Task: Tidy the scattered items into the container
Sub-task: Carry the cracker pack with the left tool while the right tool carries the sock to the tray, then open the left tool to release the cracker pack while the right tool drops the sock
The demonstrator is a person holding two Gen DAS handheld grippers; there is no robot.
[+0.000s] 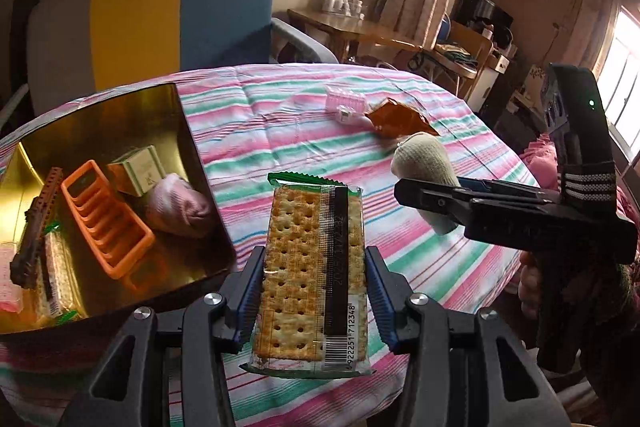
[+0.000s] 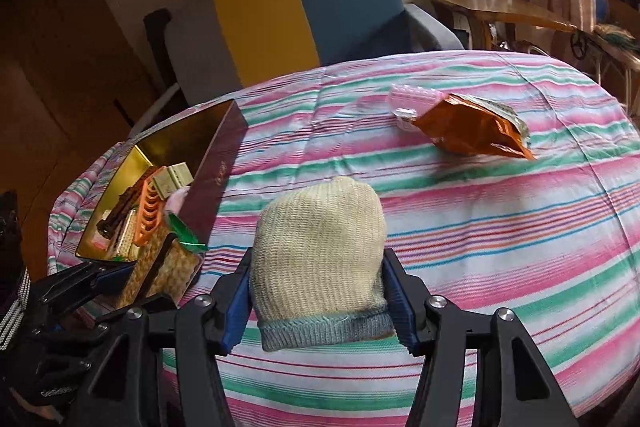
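Nearest the left wrist camera, the left gripper [image 1: 316,291] pinched a clear-wrapped cracker packet [image 1: 312,267] between its blue ribbed fingers [image 1: 252,287]; the packet had a green serrated edge, perforated golden crackers and a barcode ending "712348". At its left stood the container [image 1: 188,155], a box with dark outer walls and a shiny gold lining, holding an orange plastic rack [image 1: 108,223], a small pale carton [image 1: 140,169], a pink knitted bundle [image 1: 176,207], a brown comb-like piece [image 1: 36,223] and another cracker packet [image 1: 54,275]. The right gripper [image 2: 320,291] clamped a cream knitted sock roll [image 2: 320,247] with a grey-blue cuff; it hung above the striped pink, green and white cloth on the surface [image 2: 500,227], just right of the container. Farther back lay a crinkled orange foil packet [image 2: 472,131] touching a ridged pink plastic case [image 2: 412,99], both well apart from the container. Behind the surface stood a blue and yellow chair [image 2: 312,3]. Gold lettering on the container's outer wall was illegible.
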